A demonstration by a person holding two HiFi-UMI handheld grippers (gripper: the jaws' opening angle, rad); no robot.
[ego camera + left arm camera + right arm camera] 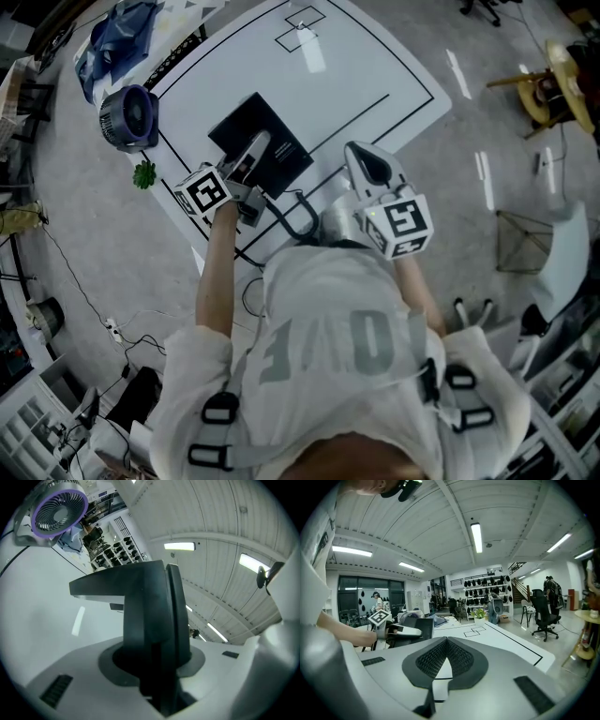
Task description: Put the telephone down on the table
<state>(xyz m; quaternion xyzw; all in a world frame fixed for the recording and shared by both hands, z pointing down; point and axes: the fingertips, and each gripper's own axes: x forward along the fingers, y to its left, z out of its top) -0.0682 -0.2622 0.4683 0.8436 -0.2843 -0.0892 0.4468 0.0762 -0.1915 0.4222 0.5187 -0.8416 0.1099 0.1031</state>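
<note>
Telephone (pixel 145 611): black plastic, matt, smooth. Table (pixel 375 66): white smooth top with a slight sheen, light streaks reflected, thin black printed lines. Right gripper (pixel 447 641): pale grey plastic shell, smooth, matt; pads (pixel 431 660) dark with a fine mesh texture. Fan (pixel 129 117): purple plastic, slatted grille. Shirt (pixel 328 319): white cloth.

The white table (pixel 375 66) is open across its middle, far and right parts, crossed only by flat black lines. A purple-rimmed fan (pixel 128 117) stands at its left edge, with blue cloth (pixel 117 37) beyond. The black telephone (pixel 281 150), clamped in the left gripper (pixel 260 141), blocks the near-left part. A cable (pixel 292 217) loops at the near edge, beside the right gripper (pixel 358 152).
</note>
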